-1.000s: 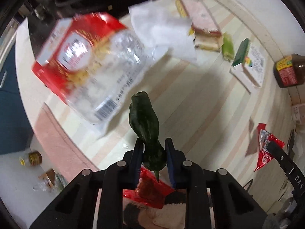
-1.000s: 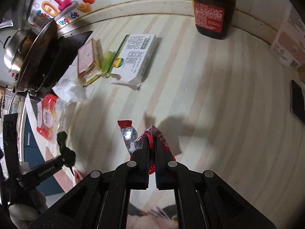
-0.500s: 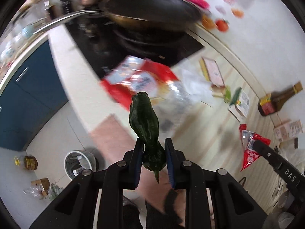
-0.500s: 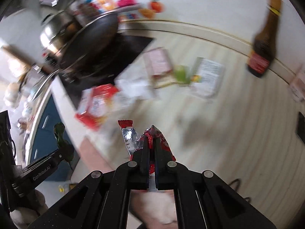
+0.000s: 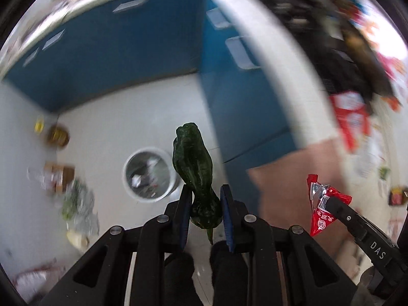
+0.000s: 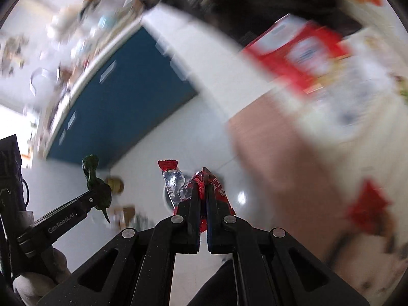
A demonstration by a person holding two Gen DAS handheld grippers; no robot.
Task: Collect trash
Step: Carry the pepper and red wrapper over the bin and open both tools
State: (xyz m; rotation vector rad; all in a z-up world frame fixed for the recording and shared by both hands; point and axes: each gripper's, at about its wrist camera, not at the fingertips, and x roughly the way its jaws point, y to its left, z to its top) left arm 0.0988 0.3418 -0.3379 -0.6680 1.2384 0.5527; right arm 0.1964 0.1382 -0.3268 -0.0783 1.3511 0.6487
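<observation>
The left gripper [image 5: 206,205] is clamped on a dark green pepper [image 5: 193,163]: the pads press on its narrow stem end, and the wrinkled body sticks out forward and up past the fingertips, with the thin stem tip poking back toward the hand. Beyond the pepper, on the pale floor [image 5: 107,132], stands a round white bin [image 5: 149,173] with crumpled scraps inside; in the left wrist view it sits just left of the pepper's body, so the pepper hangs near the bin's rim rather than squarely over its mouth.

The right gripper [image 6: 202,199] is pinched tight on a red snack wrapper [image 6: 216,191]. The crinkled red foil bulges out on both sides of the closed fingers, and a silvery torn strip with a red end rises to the left of them. In the left wrist view the same wrapper [image 5: 322,209] shows off to the right, held at the tip of the other tool.

Blue cabinet fronts [image 5: 122,58] line the far side of the floor, and the white edge of the desk [image 5: 275,58] sweeps across the upper right (all badly blurred). A red and white packet [image 6: 301,51] seems to lie on the desk, though its print is too smeared to read.
</observation>
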